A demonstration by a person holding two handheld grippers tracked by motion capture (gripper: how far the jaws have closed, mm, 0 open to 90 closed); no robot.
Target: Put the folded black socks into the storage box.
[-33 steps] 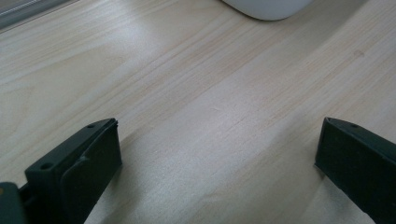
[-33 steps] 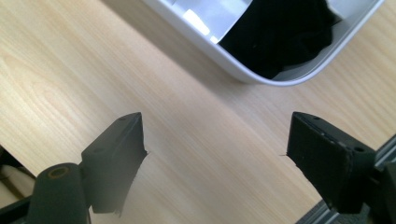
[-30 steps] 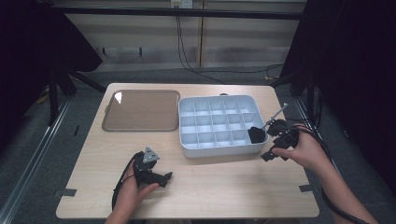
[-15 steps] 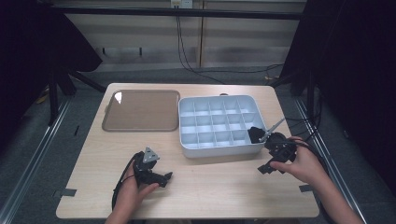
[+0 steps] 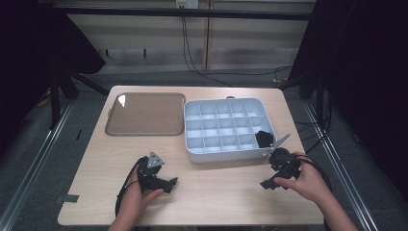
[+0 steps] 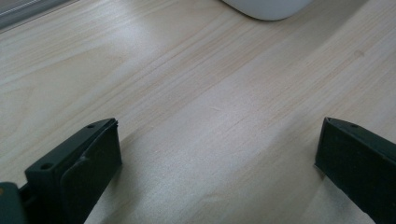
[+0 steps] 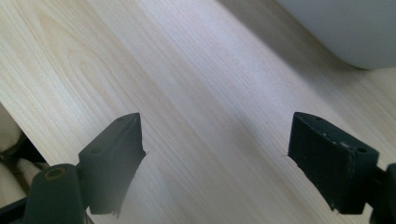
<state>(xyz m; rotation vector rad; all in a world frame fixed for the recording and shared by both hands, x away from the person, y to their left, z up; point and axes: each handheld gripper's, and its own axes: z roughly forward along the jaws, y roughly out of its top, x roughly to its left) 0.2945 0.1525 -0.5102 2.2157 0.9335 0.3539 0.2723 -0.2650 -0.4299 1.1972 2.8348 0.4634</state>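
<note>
High view: both claws (image 5: 169,183) (image 5: 267,184) agape, empty

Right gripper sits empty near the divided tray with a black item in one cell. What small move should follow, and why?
Probably rest the right gripper on the table. Its jaws stand open and empty, the black item lies in the tray, and the left gripper lies low, open too.

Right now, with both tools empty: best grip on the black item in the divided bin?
The black item sits in a cell at the divided bin's right end, walled by dividers. I'd likely come straight down from above with the right tool, the nearer one, jaws open, and pinch across its top. Its exact shape is too small to tell.
</note>
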